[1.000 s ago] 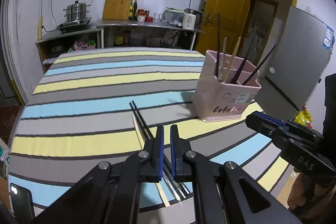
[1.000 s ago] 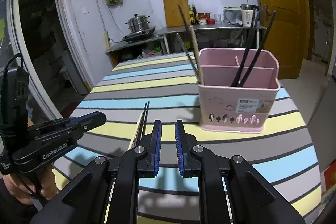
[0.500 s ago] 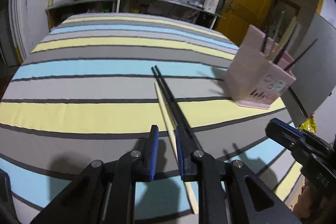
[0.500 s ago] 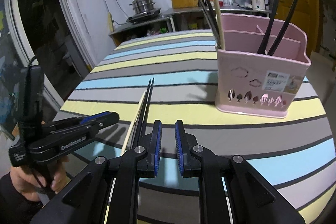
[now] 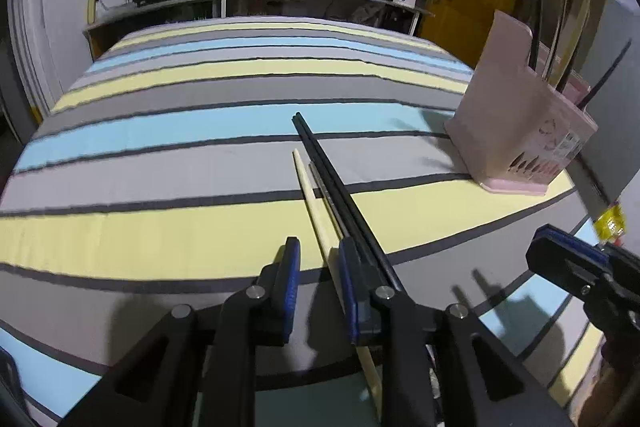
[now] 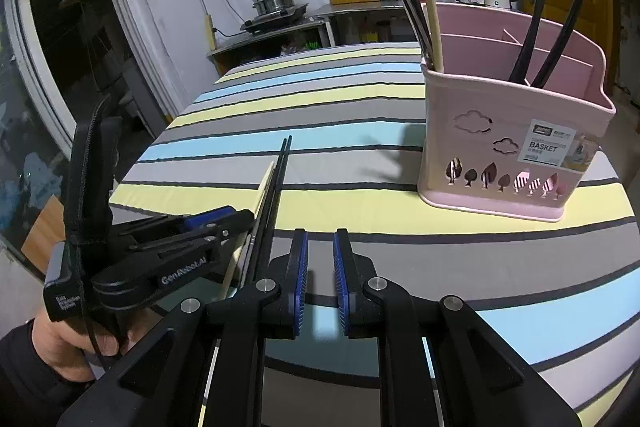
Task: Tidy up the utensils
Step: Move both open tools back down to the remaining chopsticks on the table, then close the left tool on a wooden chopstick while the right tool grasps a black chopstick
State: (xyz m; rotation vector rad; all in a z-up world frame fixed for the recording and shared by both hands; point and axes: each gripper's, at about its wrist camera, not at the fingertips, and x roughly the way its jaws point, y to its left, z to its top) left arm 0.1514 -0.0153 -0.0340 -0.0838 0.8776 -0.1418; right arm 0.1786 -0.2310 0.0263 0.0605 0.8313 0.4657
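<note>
1. The left gripper (image 5: pixel 318 281) hangs low over the striped tabletop (image 5: pixel 160 163); its fingers (image 5: pixel 291 267) are opening, and the pale wooden chopstick (image 5: pixel 310 199) lies between them, not pressed
2. The black chopsticks (image 5: pixel 332 183) lie just beside it, touching
3. The right gripper (image 6: pixel 320 281) has its fingers a little apart and grasps nothing
4. The pink basket (image 6: pixel 508 147) stands upright, well apart from the lying chopsticks, holding more chopsticks

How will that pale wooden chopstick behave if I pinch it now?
The wooden chopstick looks thin and straight, so probably stiff and light. It lies flat on cloth against the black chopsticks, so it may drag them along. The left gripper straddles it, jaws opening.
</note>
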